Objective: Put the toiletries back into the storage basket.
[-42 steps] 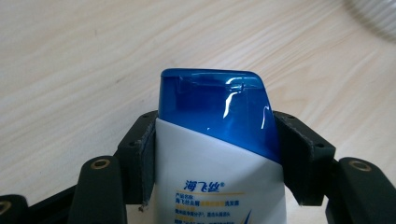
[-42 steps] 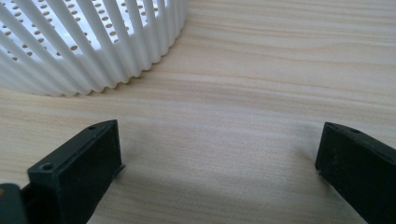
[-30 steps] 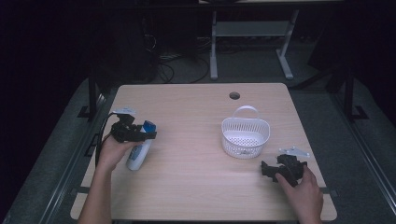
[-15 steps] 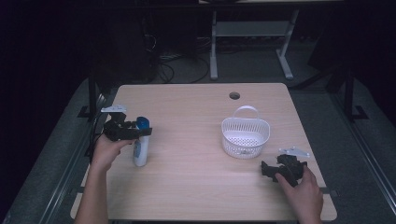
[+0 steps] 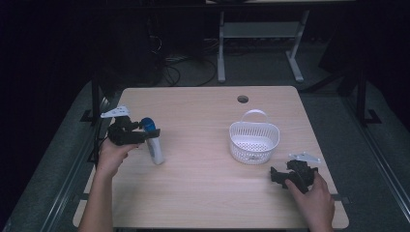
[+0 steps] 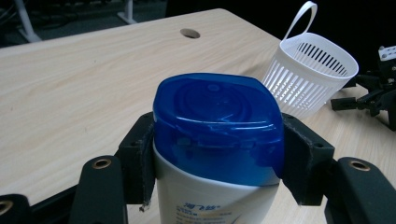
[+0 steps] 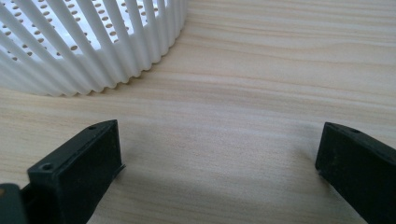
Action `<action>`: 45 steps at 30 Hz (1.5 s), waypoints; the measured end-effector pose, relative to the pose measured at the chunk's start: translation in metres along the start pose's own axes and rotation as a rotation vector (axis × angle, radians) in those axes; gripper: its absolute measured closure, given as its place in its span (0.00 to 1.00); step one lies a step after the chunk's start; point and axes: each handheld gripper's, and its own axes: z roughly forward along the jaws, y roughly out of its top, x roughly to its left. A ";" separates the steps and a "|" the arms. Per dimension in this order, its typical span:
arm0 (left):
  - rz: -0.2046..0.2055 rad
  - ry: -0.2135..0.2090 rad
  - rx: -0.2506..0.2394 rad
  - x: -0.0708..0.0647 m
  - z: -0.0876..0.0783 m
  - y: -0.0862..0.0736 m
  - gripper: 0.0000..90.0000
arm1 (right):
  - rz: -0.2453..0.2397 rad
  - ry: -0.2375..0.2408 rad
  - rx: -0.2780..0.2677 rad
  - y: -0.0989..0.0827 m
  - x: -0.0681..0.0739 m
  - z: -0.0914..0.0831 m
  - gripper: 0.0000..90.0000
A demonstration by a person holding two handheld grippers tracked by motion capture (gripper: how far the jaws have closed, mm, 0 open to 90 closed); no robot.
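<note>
While the left gripper (image 6: 217,154) pinches the bottle (image 5: 154,145) just under its blue cap (image 6: 217,123), the bottle stands upright, well left of the white basket (image 5: 254,140). Its smooth plastic looks slippery, probably light. The right gripper (image 7: 219,158) rests spread beside the basket

The surface (image 5: 203,193) is pale wood-grain laminate, smooth and matt. The bottle (image 6: 215,186) looks like white plastic with a slight sheen, and its blue cap (image 6: 217,123) is glossy, catching the light. The basket (image 6: 310,70) is thin white slatted plastic, semi-matt. Both tools, left (image 6: 219,163) and right (image 7: 219,172), have matt black pads, a bit rough-edged.
</note>
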 end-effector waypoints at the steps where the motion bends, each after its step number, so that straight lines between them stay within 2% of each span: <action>1: 0.005 0.001 -0.006 -0.002 0.001 0.001 0.42 | 0.000 0.000 0.000 0.000 0.000 0.000 0.00; 4: 0.021 0.002 -0.016 -0.006 0.002 0.004 0.42 | 0.000 0.000 0.000 0.000 0.000 0.000 0.00; 12: 0.037 -0.028 -0.060 -0.017 0.007 0.014 0.42 | 0.000 0.001 0.000 0.000 0.000 0.000 0.00; 22: 0.073 -0.037 -0.064 -0.029 0.012 0.025 0.42 | 0.001 -0.001 0.000 0.000 0.000 0.000 0.00; 38: 0.131 -0.093 -0.077 -0.050 0.026 0.052 0.42 | 0.000 0.000 0.000 0.000 0.000 0.000 0.00; 45: 0.153 -0.124 -0.078 -0.060 0.038 0.064 0.42 | 0.000 0.000 0.000 0.000 0.000 0.000 0.00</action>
